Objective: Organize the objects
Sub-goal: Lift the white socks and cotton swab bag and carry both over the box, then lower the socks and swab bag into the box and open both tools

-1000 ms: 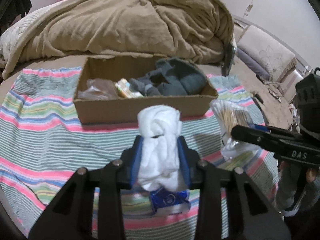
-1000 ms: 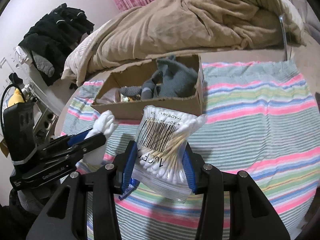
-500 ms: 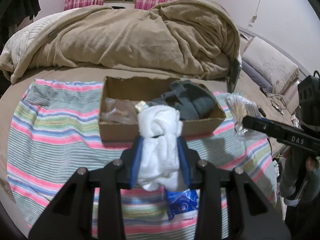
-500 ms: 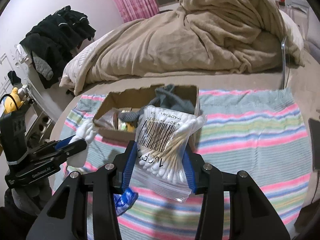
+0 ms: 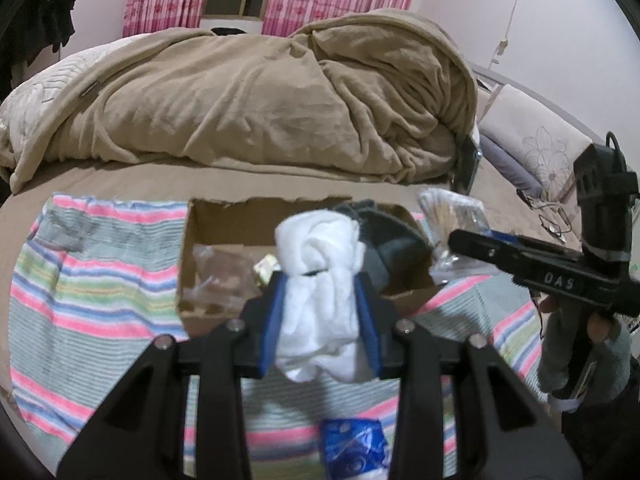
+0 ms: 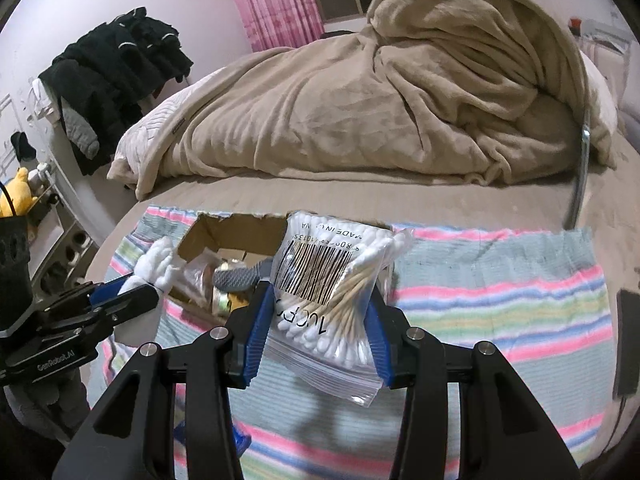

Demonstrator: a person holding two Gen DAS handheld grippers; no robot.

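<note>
Left tool (image 5: 320,322) is clamping a bunched white cloth (image 5: 318,276) between its blue pads, holding it above the striped towel (image 5: 80,292) spread on the bed, just in front of the open brown cardboard box (image 5: 224,224). Right tool (image 6: 318,334) is gripping a clear zip bag of wooden cotton swabs (image 6: 332,280) over the box's right end. A blue packet (image 5: 354,446) is lying on the towel's near edge.
</note>
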